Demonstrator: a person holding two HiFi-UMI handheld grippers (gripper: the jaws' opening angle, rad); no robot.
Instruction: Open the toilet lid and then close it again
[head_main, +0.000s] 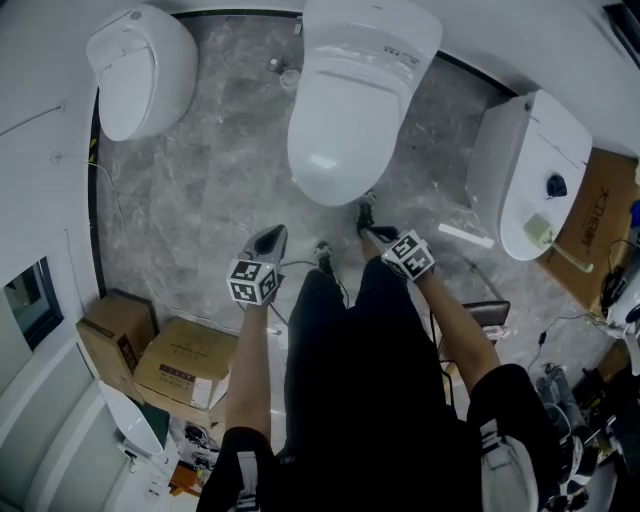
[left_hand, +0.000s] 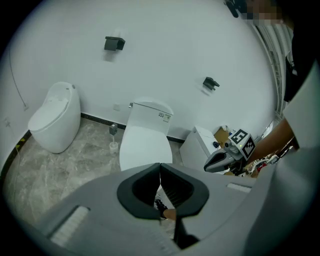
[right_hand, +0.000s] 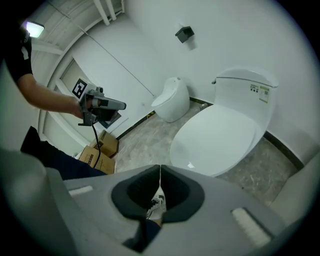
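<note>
A white toilet (head_main: 350, 110) stands against the far wall with its lid (right_hand: 220, 140) down; in the left gripper view the toilet (left_hand: 145, 142) is straight ahead. Both grippers hang in front of its bowl, over the floor and clear of it. My left gripper (head_main: 270, 240) is shut with nothing between its jaws, and my right gripper (head_main: 367, 216) is shut and empty too, just short of the bowl's front rim. In each gripper view the other gripper shows off to the side: the right gripper (left_hand: 220, 161) and the left gripper (right_hand: 107, 105).
A second white toilet (head_main: 140, 70) stands at the far left and a third (head_main: 530, 170) at the right. Cardboard boxes (head_main: 180, 365) sit on the grey marbled floor at the lower left. A small cup and bottle (head_main: 288, 78) stand beside the middle toilet.
</note>
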